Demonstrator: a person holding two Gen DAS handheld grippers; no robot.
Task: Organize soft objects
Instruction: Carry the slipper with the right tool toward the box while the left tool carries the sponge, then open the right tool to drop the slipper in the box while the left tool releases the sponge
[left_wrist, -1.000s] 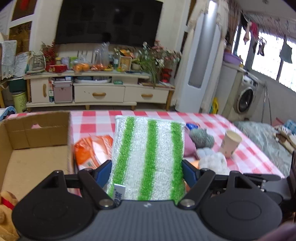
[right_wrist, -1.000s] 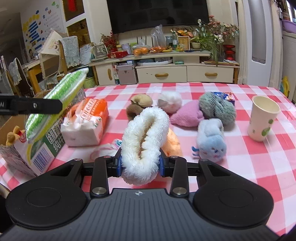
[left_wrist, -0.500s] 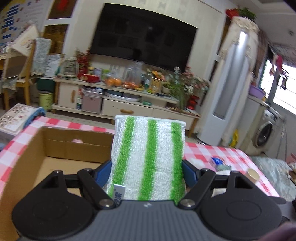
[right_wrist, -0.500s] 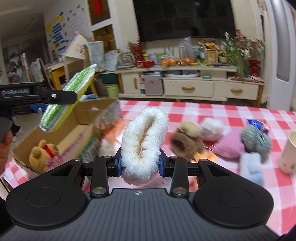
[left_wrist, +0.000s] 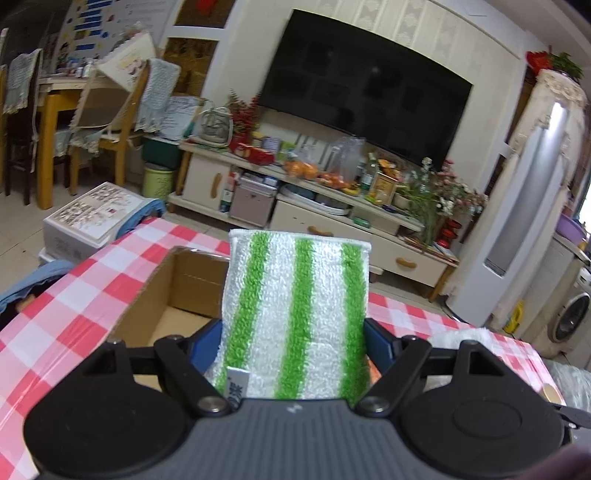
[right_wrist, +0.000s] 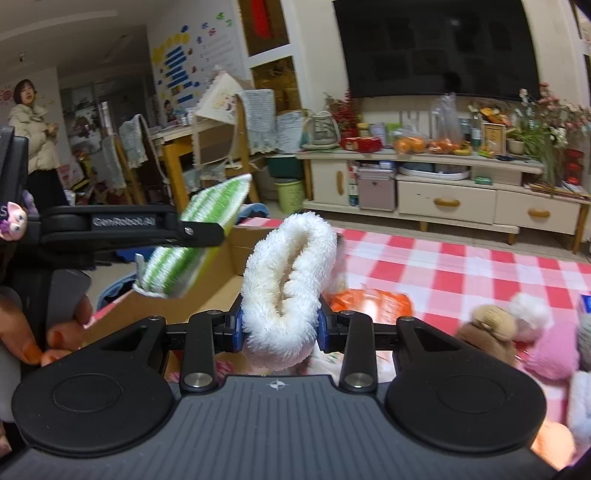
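Red-and-white checked cloth is covering the table (left_wrist: 74, 295) in the left wrist view, with a television (left_wrist: 365, 99) hanging on the far wall above a cream cabinet (left_wrist: 317, 218). The left hand-held gripper (left_wrist: 293, 343) is clamping a green-and-white striped sponge cloth (left_wrist: 295, 314) between its blue pads, the cloth standing upright and filling the gap between the jaws. An open cardboard box (left_wrist: 177, 291) is sitting on the table directly beyond and below the cloth, its brown floor showing to the left of it. A scrap of white fluff (left_wrist: 465, 334) is peeking in at the right, just behind the gripper's body.

Seen from the right wrist, the right hand-held gripper (right_wrist: 280, 328) is squeezing a white fluffy slipper (right_wrist: 288, 284), folded so that its opening is facing the camera. To the left, the left hand-held gripper (right_wrist: 201, 234) is holding the striped sponge cloth (right_wrist: 195, 236) tilted in the air above the cardboard box (right_wrist: 218, 273). An orange tissue pack (right_wrist: 373, 301) is lying on the table (right_wrist: 461, 266) just behind the slipper. Further right, a brown plush toy (right_wrist: 491, 325), a white plush ball (right_wrist: 530, 314) and a pink plush piece (right_wrist: 554, 350) are crowding together, blurred. A woman in a pale jacket (right_wrist: 33, 136) is standing at the far left of the room.
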